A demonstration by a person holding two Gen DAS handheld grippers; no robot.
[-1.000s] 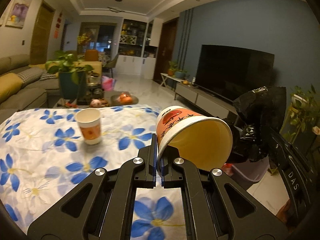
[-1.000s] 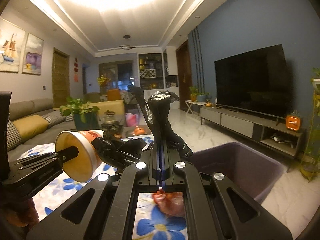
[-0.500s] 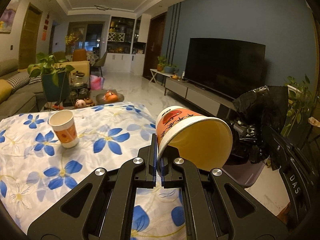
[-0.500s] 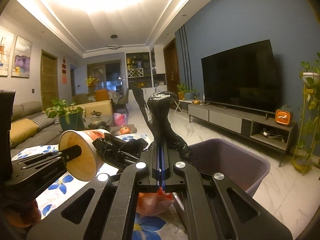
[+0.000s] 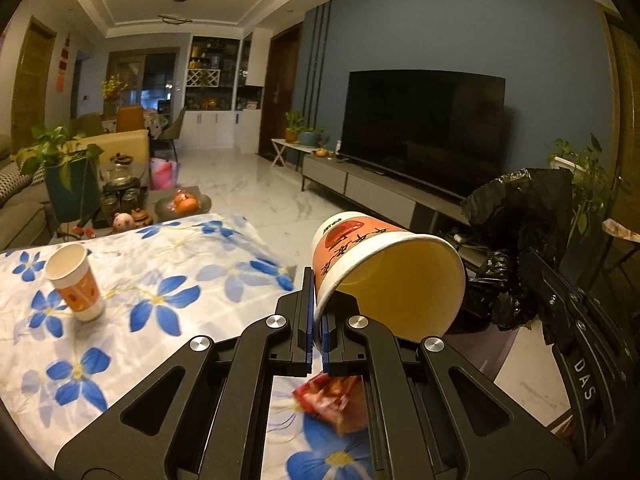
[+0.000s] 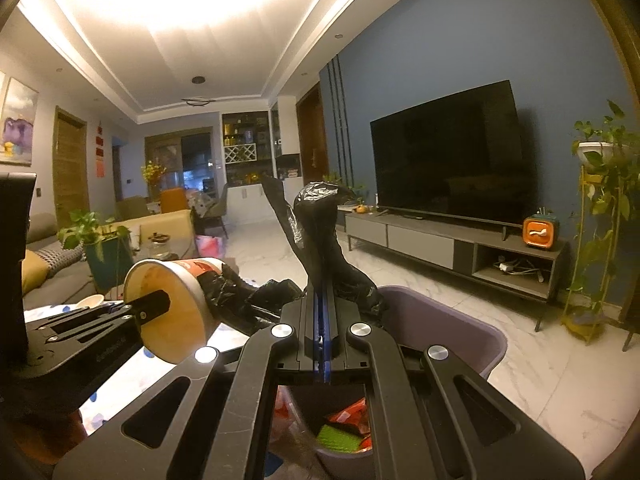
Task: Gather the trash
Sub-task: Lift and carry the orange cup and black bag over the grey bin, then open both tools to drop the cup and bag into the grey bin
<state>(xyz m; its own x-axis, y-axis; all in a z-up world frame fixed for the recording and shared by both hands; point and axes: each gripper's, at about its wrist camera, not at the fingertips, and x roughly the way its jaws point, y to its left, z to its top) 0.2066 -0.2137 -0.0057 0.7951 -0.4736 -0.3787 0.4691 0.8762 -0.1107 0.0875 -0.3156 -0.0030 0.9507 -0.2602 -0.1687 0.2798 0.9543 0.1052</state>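
Jaws of left gripper (image 5: 318, 312) (pointing slightly downward) pinch tipped cup (image 5: 384, 268).

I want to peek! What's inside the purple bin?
The purple bin holds trash: red-orange wrappers and something bright green show low in the right wrist view. The right gripper and its black bag cover the rest.

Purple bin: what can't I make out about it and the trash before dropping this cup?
- Purple bin contents: right wrist view, mostly hidden by the gripper frame.
- Red wrapper: left wrist view, blurred, partly behind the fingers.
- Black bag mouth: neither view shows its opening.
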